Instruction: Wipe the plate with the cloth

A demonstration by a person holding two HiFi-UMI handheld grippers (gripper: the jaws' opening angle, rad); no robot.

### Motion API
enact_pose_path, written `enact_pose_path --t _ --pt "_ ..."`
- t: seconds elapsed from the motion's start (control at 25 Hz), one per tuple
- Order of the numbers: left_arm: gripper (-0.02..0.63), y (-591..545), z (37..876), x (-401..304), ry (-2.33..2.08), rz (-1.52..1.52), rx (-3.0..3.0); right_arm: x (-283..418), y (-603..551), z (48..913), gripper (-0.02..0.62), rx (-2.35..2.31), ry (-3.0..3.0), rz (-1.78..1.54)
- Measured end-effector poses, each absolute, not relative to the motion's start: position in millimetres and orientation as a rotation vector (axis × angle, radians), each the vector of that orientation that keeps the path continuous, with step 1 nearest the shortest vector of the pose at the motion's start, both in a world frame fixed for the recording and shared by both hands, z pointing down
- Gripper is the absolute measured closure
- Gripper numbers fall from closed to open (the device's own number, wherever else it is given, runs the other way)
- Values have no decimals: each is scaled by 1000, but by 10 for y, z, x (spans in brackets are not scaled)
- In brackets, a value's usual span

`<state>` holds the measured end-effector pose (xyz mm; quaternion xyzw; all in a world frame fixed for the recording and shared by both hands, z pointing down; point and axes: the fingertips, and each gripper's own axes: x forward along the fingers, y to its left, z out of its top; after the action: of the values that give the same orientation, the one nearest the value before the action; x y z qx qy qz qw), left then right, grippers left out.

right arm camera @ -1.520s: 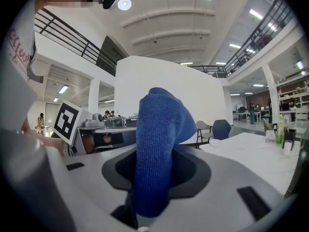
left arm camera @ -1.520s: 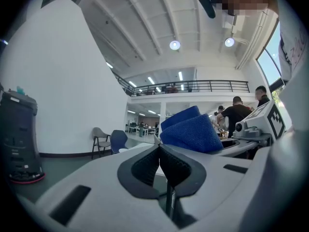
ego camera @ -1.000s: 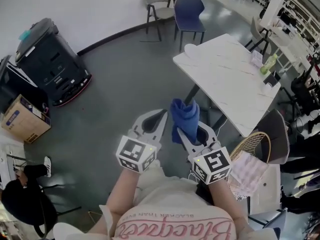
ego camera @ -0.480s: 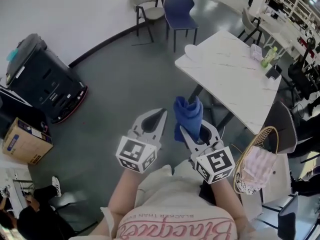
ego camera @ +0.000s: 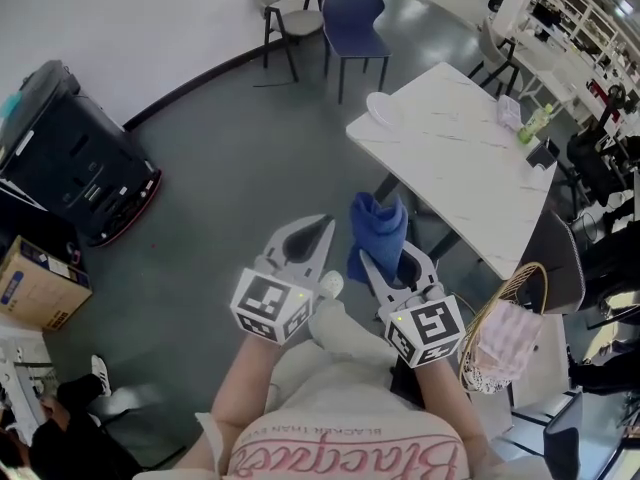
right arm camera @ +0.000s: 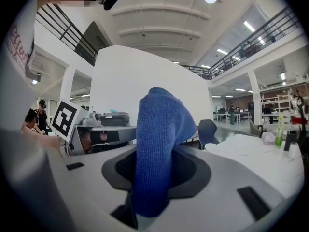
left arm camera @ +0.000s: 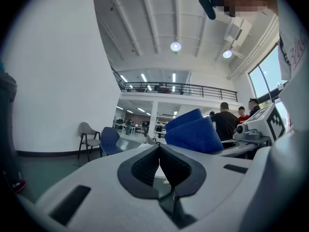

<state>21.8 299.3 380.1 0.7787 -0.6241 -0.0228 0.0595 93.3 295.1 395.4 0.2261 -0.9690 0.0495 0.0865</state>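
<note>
While your right gripper (ego camera: 385,263) has its fingers pinching the blue cloth (ego camera: 378,230) at lower centre, your left gripper (ego camera: 322,228) has its fingers pressed together on nothing, and the plate (ego camera: 383,108) sits on the table (ego camera: 470,178) corner, upper right.

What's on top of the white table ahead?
A white plate sits at the table's left corner; a green bottle and small items stand by the far edge. Nothing covers the top; the items are too small to name.
</note>
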Motion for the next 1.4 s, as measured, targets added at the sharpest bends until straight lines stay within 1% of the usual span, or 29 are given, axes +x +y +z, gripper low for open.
enact_pose_path --t 0.36,0.68,1.4 --pt "604 2504 3829 -204 -1890 -32 2363 437 2461 3982 459 670 -2895 179" --pt "604 1779 3778 -584 -1864 -23 2370 127 1755 3941 459 724 -2879 207" --pt "604 87 3778 -942 -1704 82 2463 -268 74 3966 459 889 -2821 297"
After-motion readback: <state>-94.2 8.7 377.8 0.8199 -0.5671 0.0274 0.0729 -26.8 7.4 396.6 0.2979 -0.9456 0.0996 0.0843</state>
